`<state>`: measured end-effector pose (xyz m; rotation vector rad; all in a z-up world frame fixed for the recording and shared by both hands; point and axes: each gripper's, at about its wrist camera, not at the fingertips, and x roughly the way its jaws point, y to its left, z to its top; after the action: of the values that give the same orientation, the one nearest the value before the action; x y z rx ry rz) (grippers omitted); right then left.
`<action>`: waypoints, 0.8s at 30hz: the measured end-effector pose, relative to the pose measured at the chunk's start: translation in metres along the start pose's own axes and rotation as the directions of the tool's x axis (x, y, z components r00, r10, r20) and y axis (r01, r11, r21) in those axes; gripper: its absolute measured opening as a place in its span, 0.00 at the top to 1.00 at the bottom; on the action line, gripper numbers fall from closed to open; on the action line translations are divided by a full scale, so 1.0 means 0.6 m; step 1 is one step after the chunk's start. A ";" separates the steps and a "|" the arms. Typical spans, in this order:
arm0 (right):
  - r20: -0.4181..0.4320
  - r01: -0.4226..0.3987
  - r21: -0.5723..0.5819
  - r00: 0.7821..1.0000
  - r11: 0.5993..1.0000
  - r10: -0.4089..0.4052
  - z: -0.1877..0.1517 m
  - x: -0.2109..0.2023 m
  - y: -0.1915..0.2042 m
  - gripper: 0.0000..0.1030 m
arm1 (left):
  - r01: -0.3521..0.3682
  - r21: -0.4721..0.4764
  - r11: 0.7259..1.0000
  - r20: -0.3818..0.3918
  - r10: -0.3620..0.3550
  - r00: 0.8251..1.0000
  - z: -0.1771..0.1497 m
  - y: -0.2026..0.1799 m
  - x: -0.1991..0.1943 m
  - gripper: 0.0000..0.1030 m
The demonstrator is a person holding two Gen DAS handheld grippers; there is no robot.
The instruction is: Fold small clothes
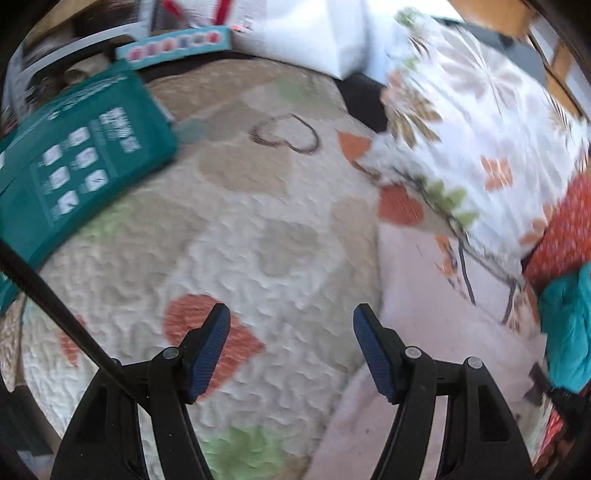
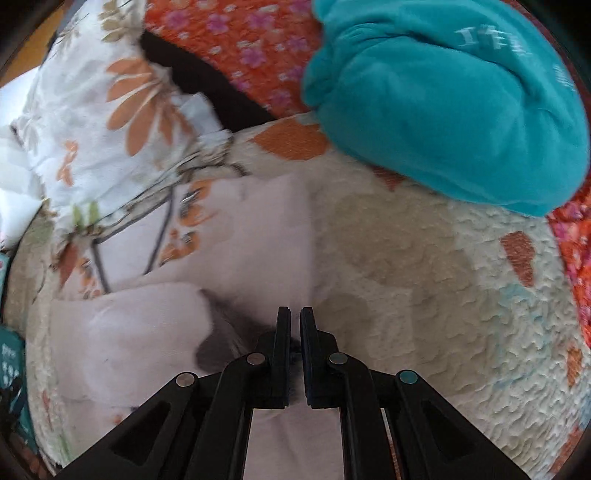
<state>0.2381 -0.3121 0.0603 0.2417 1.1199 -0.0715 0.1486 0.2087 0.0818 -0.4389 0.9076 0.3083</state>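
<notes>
While the left gripper (image 1: 291,325) hangs agape over the heart-patterned quilt (image 1: 236,229), the right gripper (image 2: 295,321) pinches the pale pink garment (image 2: 236,236) lying on it; a floral cloth (image 2: 110,122) overlaps that garment; a teal fleece bundle (image 2: 443,107) and a green box (image 1: 74,162) crowd the edges.

A cream quilted bedspread (image 1: 258,229) with hearts in rust, tan and green covers the bed. At its far edge, a teal box (image 1: 74,162) lies beside a white bag (image 1: 295,33). Orange floral fabric (image 2: 240,40) runs along the far side. Soft daylight throughout.
</notes>
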 end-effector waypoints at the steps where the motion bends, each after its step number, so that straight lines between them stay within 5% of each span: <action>1: 0.013 0.004 0.001 1.000 1.000 -0.005 0.002 -0.003 -0.002 0.93 | 0.000 0.012 1.000 -0.010 0.000 1.000 -0.003 -0.009 0.004 0.34; 7: 0.113 -0.040 -0.127 0.992 0.991 0.055 0.002 -0.064 0.029 0.89 | 0.008 0.042 0.999 -0.040 -0.006 0.999 -0.010 -0.039 0.017 0.34; 8: 0.097 -0.081 -0.163 0.990 0.983 0.098 -0.003 -0.064 0.042 0.88 | 0.013 0.045 0.999 -0.048 -0.011 0.999 -0.012 -0.044 0.019 0.34; 10: 0.030 -0.170 -0.188 0.983 0.967 0.178 -0.010 -0.045 0.059 0.70 | 0.016 0.057 0.998 -0.063 -0.012 0.998 -0.016 -0.054 0.026 0.34; 12: -0.035 -0.183 -0.194 0.983 0.964 0.180 -0.016 -0.007 0.068 0.62 | 0.004 0.084 0.996 -0.074 0.002 0.997 -0.021 -0.064 0.032 0.34; 14: -0.071 -0.123 -0.180 0.991 0.976 0.112 -0.011 0.039 0.059 0.68 | 0.002 0.108 0.994 -0.078 0.007 0.997 -0.023 -0.071 0.033 0.34; 16: -0.032 -0.071 -0.124 0.997 0.990 0.068 -0.003 0.048 0.041 0.90 | -0.003 0.128 0.992 -0.079 0.014 0.997 -0.025 -0.071 0.031 0.34; 19: 0.068 -0.006 -0.059 0.998 0.998 0.010 -0.007 -0.002 0.019 0.72 | -0.008 0.143 0.990 -0.087 0.021 0.996 -0.027 -0.061 0.030 0.34; 24: 0.033 -0.087 -0.010 0.996 0.996 0.087 -0.064 -0.066 -0.040 0.54 | 0.038 0.150 0.988 -0.167 -0.012 0.986 -0.042 -0.039 0.038 0.34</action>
<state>0.1828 -0.3295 0.0762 0.2804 1.0745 0.0067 0.1546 0.1778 0.0551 -0.3374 1.0797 0.1791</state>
